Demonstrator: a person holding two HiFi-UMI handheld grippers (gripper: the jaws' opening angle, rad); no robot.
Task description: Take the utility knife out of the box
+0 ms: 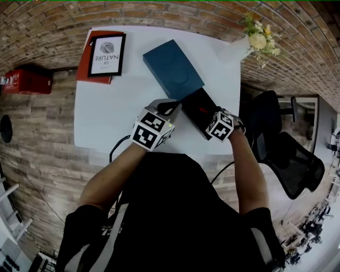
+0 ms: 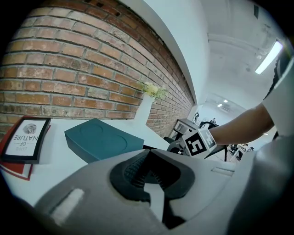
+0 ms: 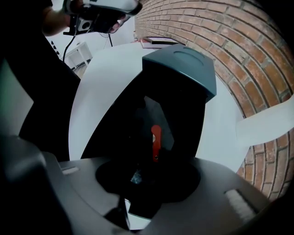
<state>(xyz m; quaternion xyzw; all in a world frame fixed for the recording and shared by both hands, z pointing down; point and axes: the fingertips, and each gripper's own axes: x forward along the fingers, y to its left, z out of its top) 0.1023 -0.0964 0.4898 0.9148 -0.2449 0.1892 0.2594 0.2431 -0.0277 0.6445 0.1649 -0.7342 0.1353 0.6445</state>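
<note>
White table (image 1: 106, 117) against a brick wall (image 1: 159, 16). Red utility knife (image 3: 156, 137) in the open black box (image 1: 194, 114), near right, below the spread, empty right gripper (image 3: 147, 183); left gripper (image 2: 149, 172) pressed together just left. Risk: an off-centre pinch skidding the knife or dragging the box.

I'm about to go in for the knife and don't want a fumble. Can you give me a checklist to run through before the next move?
1. Access: ok; the black tray lies exposed beyond the teal lid.
2. Target in sight: ok; the red utility knife lies in the tray.
3. Jaws apart: ok; the right tongs stand open and empty.
4. Aim: ok; the right tongs point down over the knife.
5. Steadying: cannot tell; the left tongs are shut and empty near the lid, contact unclear.
</note>
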